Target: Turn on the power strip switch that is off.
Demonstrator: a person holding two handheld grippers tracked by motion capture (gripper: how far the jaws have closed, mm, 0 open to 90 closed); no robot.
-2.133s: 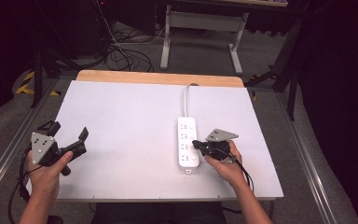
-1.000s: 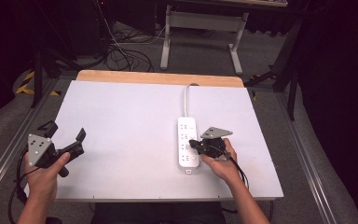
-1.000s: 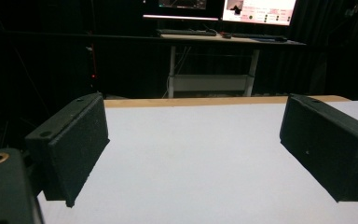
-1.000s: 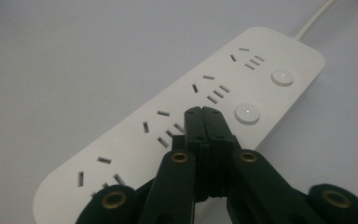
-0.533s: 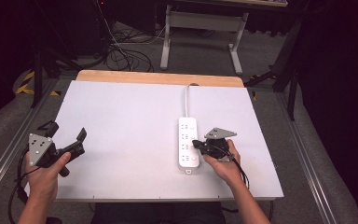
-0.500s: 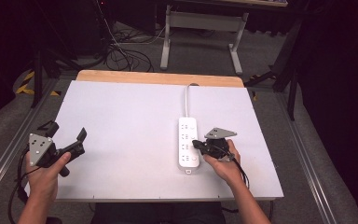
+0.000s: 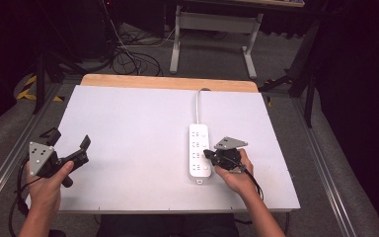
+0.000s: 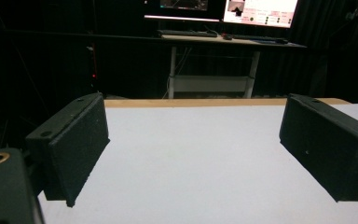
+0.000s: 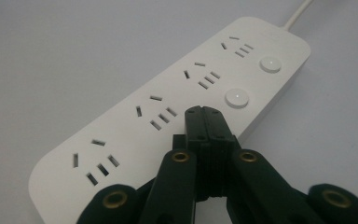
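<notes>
Since the earlier frames almost nothing has shifted: both hands hold their places. Nearest, the right gripper (image 7: 211, 154) hovers over the white power strip (image 7: 199, 153), its fingers pressed together with nothing between them, tips above the row of round buttons. The left gripper (image 7: 69, 148) sits near the desk's (image 7: 138, 113) left edge, fingers spread wide over bare surface. The strip lies right of centre, long axis running away from the person, its cable (image 7: 197, 101) leaving toward the far wooden edge.

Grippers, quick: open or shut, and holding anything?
Left gripper: open, empty.
Right gripper: shut, empty, tips over the power strip.
</notes>
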